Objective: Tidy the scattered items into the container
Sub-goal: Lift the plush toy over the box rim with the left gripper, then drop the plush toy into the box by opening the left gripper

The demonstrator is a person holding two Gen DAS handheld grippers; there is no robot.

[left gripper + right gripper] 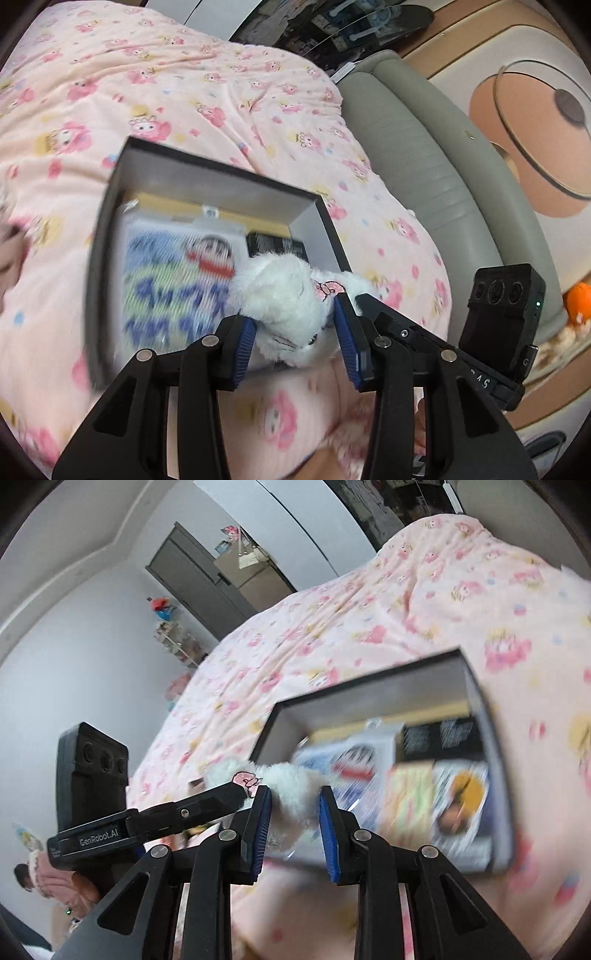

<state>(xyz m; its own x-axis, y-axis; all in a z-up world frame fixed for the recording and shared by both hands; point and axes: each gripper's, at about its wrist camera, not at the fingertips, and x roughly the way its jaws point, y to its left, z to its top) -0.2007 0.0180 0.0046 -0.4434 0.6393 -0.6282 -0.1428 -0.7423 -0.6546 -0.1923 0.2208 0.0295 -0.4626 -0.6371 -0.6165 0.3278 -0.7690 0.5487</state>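
A white plush toy (291, 306) with a small pink patch is held between both grippers, at the near corner of a dark box (110, 206) on the pink bed. My left gripper (295, 339) is shut on the plush's head. My right gripper (293, 823) is shut on the plush's (291, 786) other end. The box (369, 686) holds several printed packets (177, 273) and a black item (277, 245). The other gripper's black finger (218, 797) shows at the left of the right wrist view.
The pink cartoon-print duvet (184, 92) covers the bed. A grey padded headboard (424, 155) runs along the right. An orange toy (580, 299) lies beyond it. A grey door (192, 579) and a shelf with toys (177, 638) stand across the room.
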